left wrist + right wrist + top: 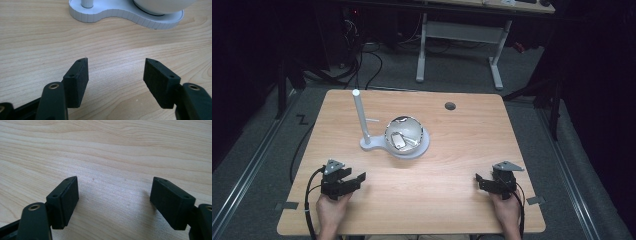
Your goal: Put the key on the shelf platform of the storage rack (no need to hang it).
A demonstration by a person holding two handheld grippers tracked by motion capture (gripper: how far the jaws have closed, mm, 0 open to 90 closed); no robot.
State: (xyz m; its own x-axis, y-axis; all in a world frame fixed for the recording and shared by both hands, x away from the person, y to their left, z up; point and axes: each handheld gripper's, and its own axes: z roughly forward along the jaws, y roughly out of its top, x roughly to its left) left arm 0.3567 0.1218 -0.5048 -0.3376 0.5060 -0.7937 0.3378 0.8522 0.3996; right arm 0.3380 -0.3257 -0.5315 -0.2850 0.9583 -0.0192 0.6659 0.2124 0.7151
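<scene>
A white stand (pixel 404 148) sits at the middle of the wooden table (pixel 462 150). It carries a shiny round bowl (pixel 403 134) and an upright white post (pixel 360 116). Something pale lies in the bowl; I cannot tell what. My left gripper (pixel 358 178) rests at the front left, held by a hand, open with nothing between its jaws. Its own view shows the stand's base (pixel 120 13) just ahead of the left gripper (pixel 116 68). My right gripper (pixel 480 181) rests at the front right, open and empty, and in its own view the right gripper (pixel 113 188) stands over bare wood.
A round cable hole (pixel 450 106) lies near the table's far edge. Beyond the table, a white desk frame (pixel 459 42) and loose cables (pixel 362 60) stand on the grey floor. Tape marks sit at the front corners of the table.
</scene>
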